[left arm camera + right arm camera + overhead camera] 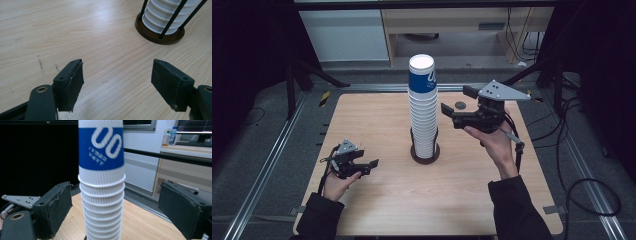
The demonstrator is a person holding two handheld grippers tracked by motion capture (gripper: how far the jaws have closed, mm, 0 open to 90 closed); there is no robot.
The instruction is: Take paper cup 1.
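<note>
The tall stack of white ribbed paper cups with a blue band on the top cup (422, 107) stands in a round dark brown holder with thin black rods (425, 153), in the middle of the pale wooden bench (382, 200). The stack is very high and thin, so it could tip. If the right tool (455, 107) bumps the stack from the side, the cups may lean or fall out of the holder. If it squeezes too low on the stack, many cups could come up at once, not just the top one. A hard squeeze could also crush the soft cup.

The right tool is held up high, just to the right of the stack, near the top cups, and it points at them. Its jaws are wide apart and hold nothing. In the right gripper view the stack (102, 182) stands between the two black pads (53, 207), not touching them.

The left tool (368, 167) rests low by the bench, well to the left of the stack. Its jaws are apart and empty too.
</note>
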